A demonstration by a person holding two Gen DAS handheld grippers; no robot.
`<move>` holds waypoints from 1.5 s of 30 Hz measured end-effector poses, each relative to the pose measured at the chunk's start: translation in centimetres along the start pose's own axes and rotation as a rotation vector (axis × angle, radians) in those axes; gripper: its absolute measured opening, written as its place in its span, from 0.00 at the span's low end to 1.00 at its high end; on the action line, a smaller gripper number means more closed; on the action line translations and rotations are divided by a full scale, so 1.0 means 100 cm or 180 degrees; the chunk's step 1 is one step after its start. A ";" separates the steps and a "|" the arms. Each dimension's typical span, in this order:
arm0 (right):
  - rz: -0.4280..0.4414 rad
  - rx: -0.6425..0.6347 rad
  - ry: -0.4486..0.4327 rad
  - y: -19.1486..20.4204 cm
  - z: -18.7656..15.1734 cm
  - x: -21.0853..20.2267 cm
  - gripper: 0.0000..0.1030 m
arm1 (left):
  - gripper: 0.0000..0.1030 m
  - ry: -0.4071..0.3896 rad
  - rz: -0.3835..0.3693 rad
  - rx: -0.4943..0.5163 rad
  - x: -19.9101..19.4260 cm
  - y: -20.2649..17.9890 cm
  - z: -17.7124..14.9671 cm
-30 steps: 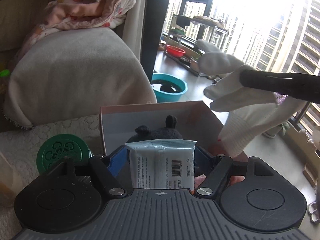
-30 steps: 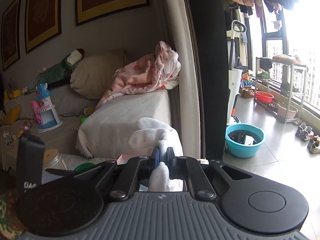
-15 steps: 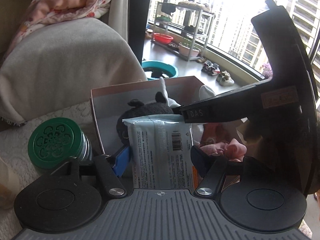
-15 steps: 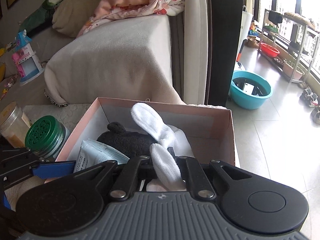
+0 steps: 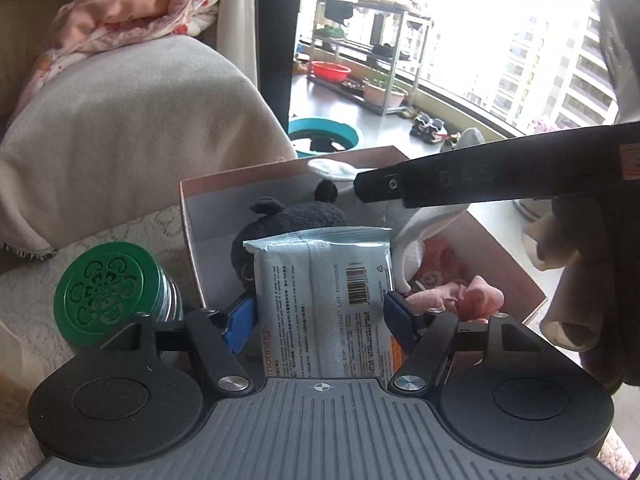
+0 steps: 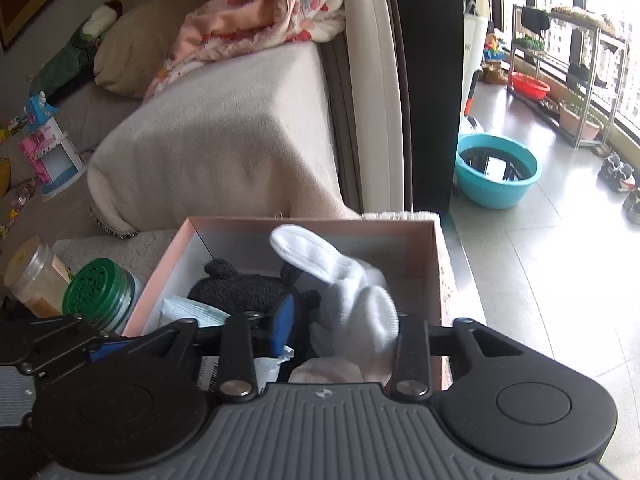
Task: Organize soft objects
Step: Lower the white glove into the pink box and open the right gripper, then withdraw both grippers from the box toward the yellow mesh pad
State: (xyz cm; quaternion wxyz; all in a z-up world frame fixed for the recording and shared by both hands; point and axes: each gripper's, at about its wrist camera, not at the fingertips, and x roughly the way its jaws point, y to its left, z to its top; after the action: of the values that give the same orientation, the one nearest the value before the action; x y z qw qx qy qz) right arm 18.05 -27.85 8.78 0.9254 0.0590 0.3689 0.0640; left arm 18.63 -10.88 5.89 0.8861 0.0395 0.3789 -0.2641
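Lace-covered table (image 5: pixel 132 228) bears pink box (image 6: pixel 160 264), green-lidded jar (image 5: pixel 108 284) beside it, and clear jar (image 6: pixel 32 276).

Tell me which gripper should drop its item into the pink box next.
Left. The left gripper holds the wipes pack at the pink box; the right gripper, jaws just opening, is releasing the white socks inside.

The box (image 6: pixel 434 264) is pale pink outside and white-grey inside. In it lie a black fuzzy plush toy (image 5: pixel 296 216), a white sock (image 6: pixel 352 296), a pink cloth (image 5: pixel 476 296) and a light blue wipes pack (image 5: pixel 320 304) with black print, a barcode and an orange corner. To the left stands a jar with a green lid (image 5: pixel 106 288) embossed with a swirl pattern. Both grippers are black with blue pads (image 6: pixel 282 324). Far back, a pink blanket (image 6: pixel 260 20) with red spots tops a beige sofa cover (image 6: pixel 224 148); a teal basin (image 6: pixel 496 176) sits on the grey floor.
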 end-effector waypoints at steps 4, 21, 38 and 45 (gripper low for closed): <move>0.0237 0.0012 -0.0186 0.006 0.006 -0.018 0.42 | 0.67 -0.0032 -0.0061 -0.0191 -0.009 0.006 -0.003; 0.0511 0.0642 0.0398 -0.003 -0.002 0.033 0.43 | 0.65 -0.0099 -0.0045 -0.0171 -0.016 0.002 -0.011; 0.0049 -0.0025 -0.0135 0.021 -0.018 -0.045 0.58 | 0.65 -0.0678 -0.0132 -0.0063 -0.083 0.004 -0.034; -0.0130 -0.0603 -0.0944 0.068 -0.048 -0.108 0.66 | 0.65 -0.0818 -0.0035 -0.0057 -0.124 0.021 -0.074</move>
State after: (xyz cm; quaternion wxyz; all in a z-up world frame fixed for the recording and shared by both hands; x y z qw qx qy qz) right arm 6.44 -22.55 13.65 0.9722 -0.0272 0.2217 0.0702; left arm 7.74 -1.63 8.90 0.9262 -0.0047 0.2648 -0.2684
